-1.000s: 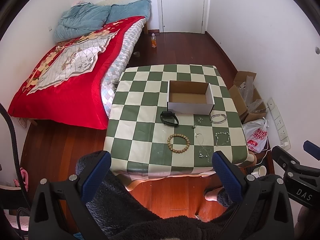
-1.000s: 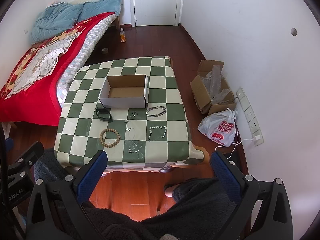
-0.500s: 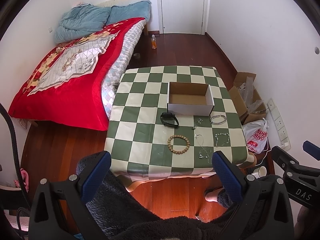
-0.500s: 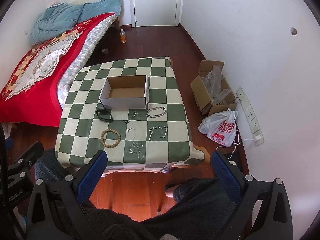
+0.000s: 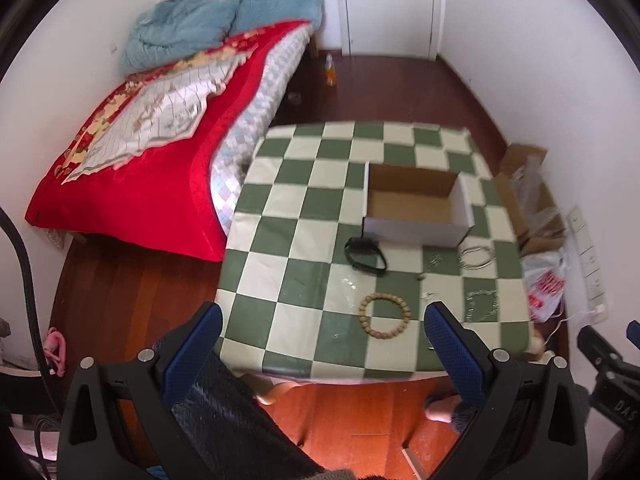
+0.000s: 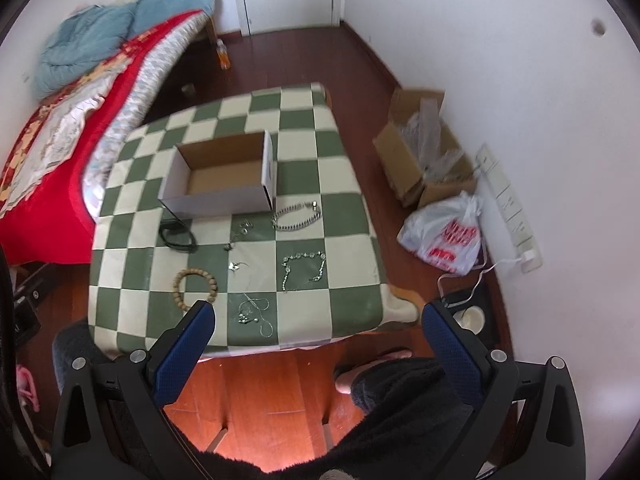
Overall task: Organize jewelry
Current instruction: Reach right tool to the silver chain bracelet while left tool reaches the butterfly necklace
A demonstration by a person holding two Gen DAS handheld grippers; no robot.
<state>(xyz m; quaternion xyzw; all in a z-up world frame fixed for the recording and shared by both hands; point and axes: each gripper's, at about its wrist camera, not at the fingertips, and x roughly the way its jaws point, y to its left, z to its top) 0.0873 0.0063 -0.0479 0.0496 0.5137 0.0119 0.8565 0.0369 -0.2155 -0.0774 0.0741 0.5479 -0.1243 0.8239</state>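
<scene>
Both claws hang wide apart with nothing between their blue pads: my left gripper (image 5: pixel 320 336) and my right gripper (image 6: pixel 318 334) sit above the near edge of the green-and-cream checked table (image 6: pixel 344 168), touching none of the jewelry. From the right wrist view I see an open cardboard box (image 6: pixel 224 178) near the middle of the cloth, its inside bare. Just in front of it lie a black band (image 6: pixel 178 236), a few small silver pieces (image 6: pixel 240 232) and a silver chain bracelet (image 6: pixel 298 216), the bracelet beside the box's right corner. Closer to me are a wooden bead bracelet (image 6: pixel 194 286), a jewelled silver chain (image 6: pixel 304 270) and a thin tangled necklace (image 6: pixel 254 312); the small pieces may be earrings, but the blur leaves me unsure. A red quilted bed (image 5: pixel 140 152) stands left of the table, and a plastic bag (image 6: pixel 444 238) lies on the floor to its right.
</scene>
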